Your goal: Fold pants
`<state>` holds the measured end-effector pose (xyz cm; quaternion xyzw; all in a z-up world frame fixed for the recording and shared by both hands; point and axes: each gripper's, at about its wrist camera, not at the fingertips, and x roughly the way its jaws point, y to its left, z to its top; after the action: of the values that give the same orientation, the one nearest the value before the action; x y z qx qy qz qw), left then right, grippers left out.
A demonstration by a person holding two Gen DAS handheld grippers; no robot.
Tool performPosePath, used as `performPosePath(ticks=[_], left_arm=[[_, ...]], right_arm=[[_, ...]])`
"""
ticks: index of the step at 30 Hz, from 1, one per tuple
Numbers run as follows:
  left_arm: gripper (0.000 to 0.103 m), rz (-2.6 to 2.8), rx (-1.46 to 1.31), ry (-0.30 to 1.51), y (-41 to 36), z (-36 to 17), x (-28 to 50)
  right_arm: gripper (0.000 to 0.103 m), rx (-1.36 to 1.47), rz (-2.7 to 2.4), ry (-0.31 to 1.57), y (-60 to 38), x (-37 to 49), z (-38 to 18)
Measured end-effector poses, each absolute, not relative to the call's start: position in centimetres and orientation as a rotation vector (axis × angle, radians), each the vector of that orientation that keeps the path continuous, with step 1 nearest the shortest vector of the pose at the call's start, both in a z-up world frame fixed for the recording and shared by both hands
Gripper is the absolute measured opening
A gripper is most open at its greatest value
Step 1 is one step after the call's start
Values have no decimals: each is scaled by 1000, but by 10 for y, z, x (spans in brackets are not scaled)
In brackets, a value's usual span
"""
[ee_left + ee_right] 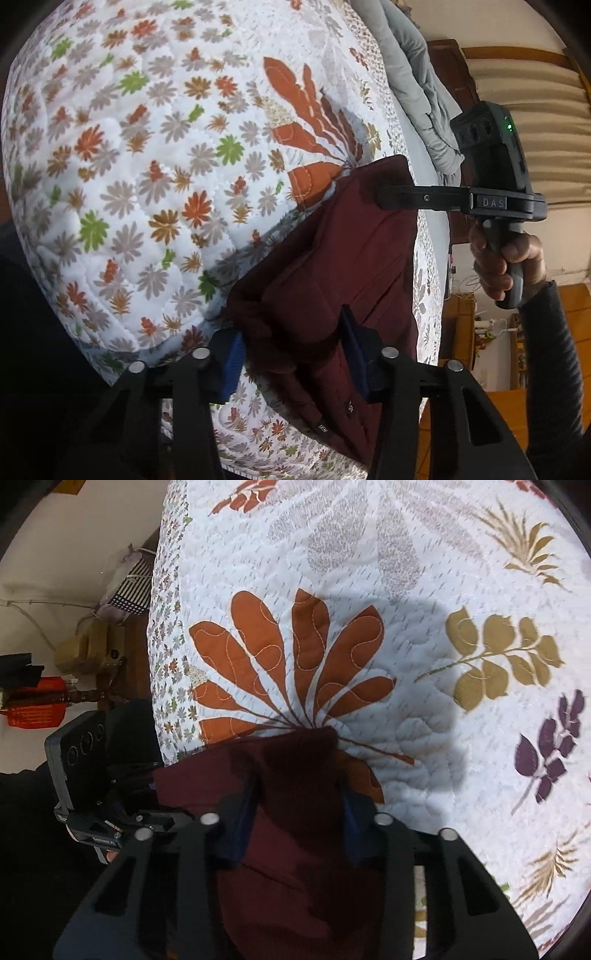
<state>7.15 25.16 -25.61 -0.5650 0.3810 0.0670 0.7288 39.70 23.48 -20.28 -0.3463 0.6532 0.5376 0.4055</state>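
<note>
Two grippers, one pair of maroon pants, and a whole lot of quilt. Biggest thing by far is the white quilted bedspread, covered in small orange, green and grey flowers on one side and big orange, olive and purple leaf prints on the other. It fills most of both wrist views. Past its far edge there's a rumpled grey blanket, and beyond that some cream slatted thing I can't really identify.

The pants lie bunched near the edge of the bedspread, partly over a big orange leaf print, folded up into a thick wad.

Left gripper: its blue pads sit on either side of a bunched part of the pants, fabric right between them and looking squeezed, so I'd call that a grip on the pants.

Right gripper: same deal, a narrow end of the pants runs up between its pads and they press on both sides. In the left wrist view you can see it from the side, finger tip down on the far corner of the cloth, with a person's hand in a dark ribbed sleeve around the handle.

Small green light glowing on top of that unit.
</note>
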Motion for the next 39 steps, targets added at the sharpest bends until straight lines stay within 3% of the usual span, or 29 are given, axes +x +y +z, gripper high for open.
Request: performPosePath(ticks=[10,39], left_arm=[[33,97,-1123,777,238,-216,71],[31,-85,-828,641,166,-88,71]], right_arm=[[25,-882,1330,1523,217,382,-156],[23,-829,1153,1228,106,349,-8]])
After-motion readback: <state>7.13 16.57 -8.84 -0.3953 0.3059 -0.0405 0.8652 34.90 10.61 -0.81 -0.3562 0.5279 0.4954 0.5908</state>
